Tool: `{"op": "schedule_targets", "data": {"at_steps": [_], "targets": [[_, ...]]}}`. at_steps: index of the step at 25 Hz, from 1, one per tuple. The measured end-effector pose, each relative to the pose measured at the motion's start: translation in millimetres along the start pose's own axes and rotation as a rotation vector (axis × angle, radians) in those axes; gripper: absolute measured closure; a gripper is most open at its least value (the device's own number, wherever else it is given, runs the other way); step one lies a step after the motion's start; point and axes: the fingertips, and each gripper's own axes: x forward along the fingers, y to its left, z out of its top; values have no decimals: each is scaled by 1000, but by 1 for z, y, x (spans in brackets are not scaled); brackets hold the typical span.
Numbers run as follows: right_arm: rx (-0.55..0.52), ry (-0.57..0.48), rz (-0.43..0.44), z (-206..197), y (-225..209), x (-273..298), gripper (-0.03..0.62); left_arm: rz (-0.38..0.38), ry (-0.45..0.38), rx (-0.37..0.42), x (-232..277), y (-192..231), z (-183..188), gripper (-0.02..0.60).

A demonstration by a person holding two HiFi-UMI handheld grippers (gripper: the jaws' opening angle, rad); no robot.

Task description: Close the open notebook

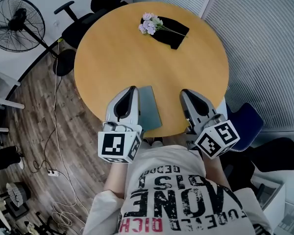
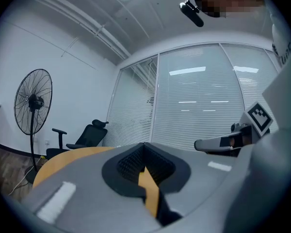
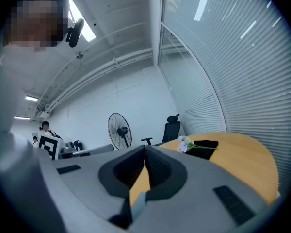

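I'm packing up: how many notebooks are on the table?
1: a grey notebook at the table's near edge, beside the left gripper. The black item under the flowers, far side, could be another; I can't tell.

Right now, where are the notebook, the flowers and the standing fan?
notebook (image 1: 151,109), head view, middle of its grey-blue cover.
flowers (image 1: 148,24), head view, on the pale blossoms.
standing fan (image 1: 15,17), head view, hub of its round grille.
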Motion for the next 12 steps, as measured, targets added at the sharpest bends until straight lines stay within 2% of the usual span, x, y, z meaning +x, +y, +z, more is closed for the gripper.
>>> {"op": "schedule_targets", "data": {"at_steps": [12], "targets": [[-56, -23, -31, 12, 45, 13, 582, -17, 22, 55, -27, 21, 13, 571]]}}
